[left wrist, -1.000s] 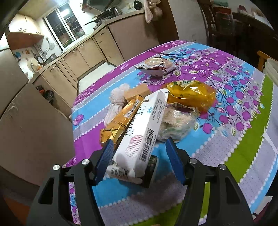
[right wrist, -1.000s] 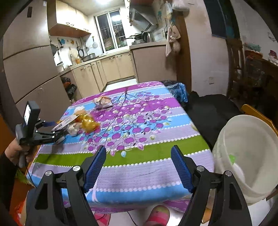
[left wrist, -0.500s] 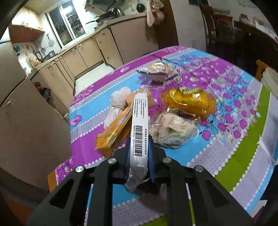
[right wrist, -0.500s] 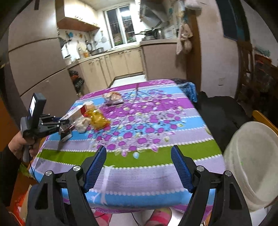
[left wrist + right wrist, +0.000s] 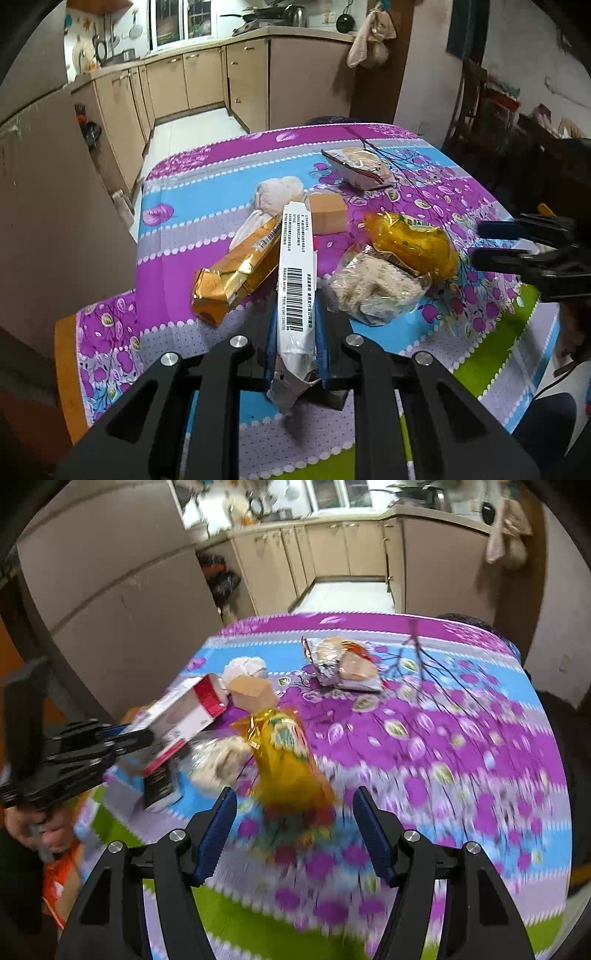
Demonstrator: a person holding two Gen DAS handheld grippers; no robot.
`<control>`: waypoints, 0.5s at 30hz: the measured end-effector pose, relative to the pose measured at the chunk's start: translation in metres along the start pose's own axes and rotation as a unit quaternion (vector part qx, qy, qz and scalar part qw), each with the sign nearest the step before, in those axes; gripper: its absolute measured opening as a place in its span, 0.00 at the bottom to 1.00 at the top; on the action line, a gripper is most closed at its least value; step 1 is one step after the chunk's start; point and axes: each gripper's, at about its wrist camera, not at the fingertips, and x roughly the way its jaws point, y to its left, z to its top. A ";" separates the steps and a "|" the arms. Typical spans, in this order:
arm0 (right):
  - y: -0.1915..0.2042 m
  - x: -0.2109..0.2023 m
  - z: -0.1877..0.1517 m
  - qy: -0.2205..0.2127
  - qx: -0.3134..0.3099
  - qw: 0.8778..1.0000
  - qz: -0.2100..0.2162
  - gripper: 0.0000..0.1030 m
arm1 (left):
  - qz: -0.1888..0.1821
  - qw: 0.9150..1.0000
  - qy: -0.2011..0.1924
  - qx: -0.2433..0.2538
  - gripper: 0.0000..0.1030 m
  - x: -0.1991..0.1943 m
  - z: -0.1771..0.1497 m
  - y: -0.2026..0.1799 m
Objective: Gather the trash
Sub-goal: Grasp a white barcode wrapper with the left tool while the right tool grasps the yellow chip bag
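My left gripper (image 5: pixel 295 332) is shut on a long white carton (image 5: pixel 295 273) with a barcode, flattened between the pads and held tilted above the trash pile. Under it lie a gold box (image 5: pixel 236 273), a clear bag of crumbs (image 5: pixel 373 291) and a yellow wrapper (image 5: pixel 410 243). My right gripper (image 5: pixel 295 819) hovers over the yellow wrapper (image 5: pixel 284 760), jaws closing. The wrapper's near end sits between the fingertips and the pads do not touch it. The right wrist view is blurred; it shows the left gripper (image 5: pixel 122 738) holding the carton (image 5: pixel 181 716).
A small brown box (image 5: pixel 327 212), a crumpled pale tissue (image 5: pixel 277 194) and a silver snack bag (image 5: pixel 360 168) lie farther back on the flowered tablecloth (image 5: pixel 461 192). Kitchen cabinets (image 5: pixel 207 77) stand beyond the table. The right gripper (image 5: pixel 495 242) reaches in from the right edge.
The left gripper closed on the white carton, squashed it flat and raised it. The right gripper swung from the table's near edge by the white bucket to the trash pile, its jaws narrowing.
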 end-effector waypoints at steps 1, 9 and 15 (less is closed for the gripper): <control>0.003 0.009 0.006 0.009 -0.008 1.000 -0.003 0.64 | -0.004 1.000 0.001 -0.006 0.16 0.002 0.000 0.004; 0.017 0.050 0.020 0.051 -0.039 0.997 -0.033 0.45 | -0.012 1.000 0.004 -0.012 0.16 0.011 0.004 0.011; 0.017 0.043 0.017 0.028 -0.028 0.998 -0.046 0.32 | -0.005 1.000 0.001 -0.013 0.16 0.015 0.007 0.009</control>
